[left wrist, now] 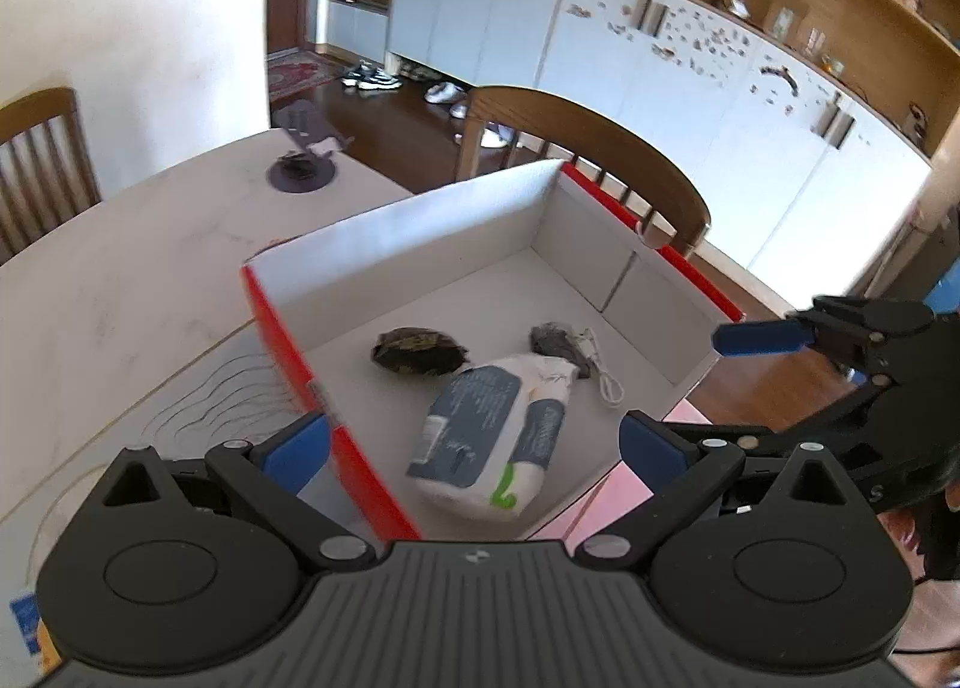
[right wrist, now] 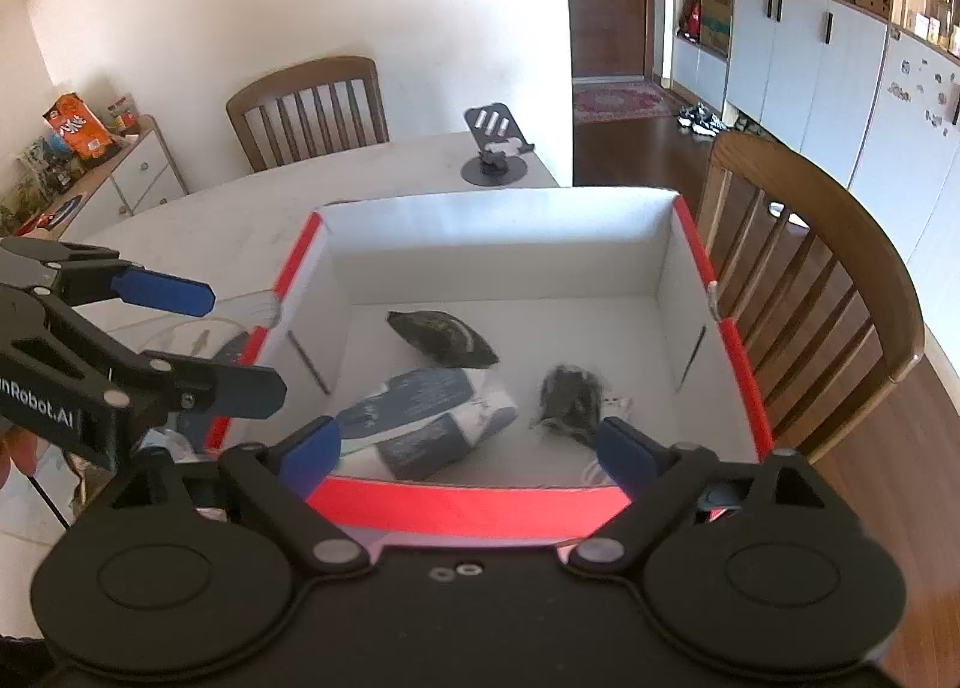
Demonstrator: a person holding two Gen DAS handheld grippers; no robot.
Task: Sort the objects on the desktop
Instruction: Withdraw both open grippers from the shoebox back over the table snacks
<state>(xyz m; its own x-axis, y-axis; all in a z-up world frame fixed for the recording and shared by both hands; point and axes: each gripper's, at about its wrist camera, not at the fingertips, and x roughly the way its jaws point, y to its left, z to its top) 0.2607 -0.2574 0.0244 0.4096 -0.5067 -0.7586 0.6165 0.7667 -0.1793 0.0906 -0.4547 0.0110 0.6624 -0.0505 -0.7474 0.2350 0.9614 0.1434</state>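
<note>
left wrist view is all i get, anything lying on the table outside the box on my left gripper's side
Observer: Yes. A white cable lies on the table beside the box, under the left gripper.
Operator: is the right gripper carrying anything
Observer: No. The right gripper is open and empty, at the box's near red wall.
Operator: anything else out there
Observer: A bluish item sits partly hidden beneath the left gripper; I cannot tell what it is.
</note>
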